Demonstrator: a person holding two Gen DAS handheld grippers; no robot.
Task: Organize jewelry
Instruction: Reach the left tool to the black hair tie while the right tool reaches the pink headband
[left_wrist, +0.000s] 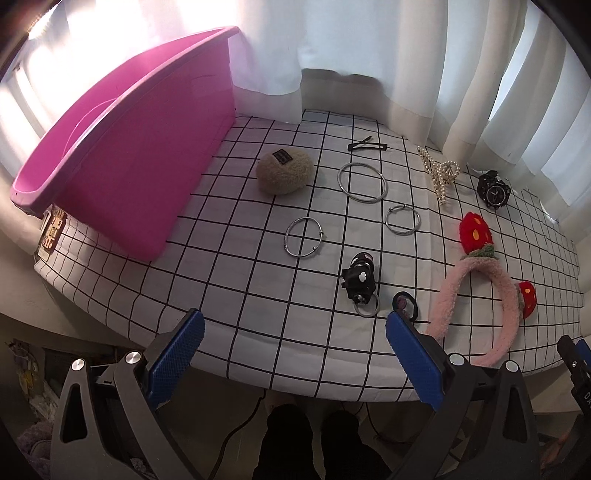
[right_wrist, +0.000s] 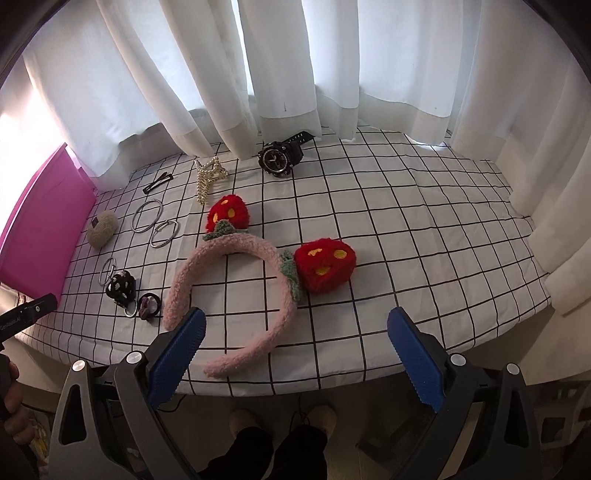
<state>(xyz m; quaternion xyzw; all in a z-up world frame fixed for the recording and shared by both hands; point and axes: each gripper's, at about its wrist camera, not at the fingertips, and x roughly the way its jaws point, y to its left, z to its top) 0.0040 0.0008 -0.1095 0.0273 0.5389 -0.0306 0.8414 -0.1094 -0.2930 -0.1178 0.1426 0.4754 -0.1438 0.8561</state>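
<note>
A pink bin (left_wrist: 122, 147) stands at the table's left; its side shows in the right wrist view (right_wrist: 40, 225). On the checked cloth lie a beige fluffy scrunchie (left_wrist: 285, 172), silver bangles (left_wrist: 362, 182) (left_wrist: 306, 236) (left_wrist: 402, 220), a black hair clip (left_wrist: 367, 144), a pearl claw clip (left_wrist: 439, 173), a black watch (right_wrist: 281, 155), a black polka-dot hair tie (left_wrist: 359, 277), a dark hair tie (left_wrist: 405, 302) and a pink strawberry headband (right_wrist: 236, 280). My left gripper (left_wrist: 295, 354) is open and empty at the table's near edge. My right gripper (right_wrist: 295, 354) is open and empty, near the headband.
White curtains (right_wrist: 295, 74) hang behind the table and along its right side. The table's near edge (right_wrist: 295, 384) runs just ahead of both grippers. A person's feet (right_wrist: 280, 421) show below on the floor.
</note>
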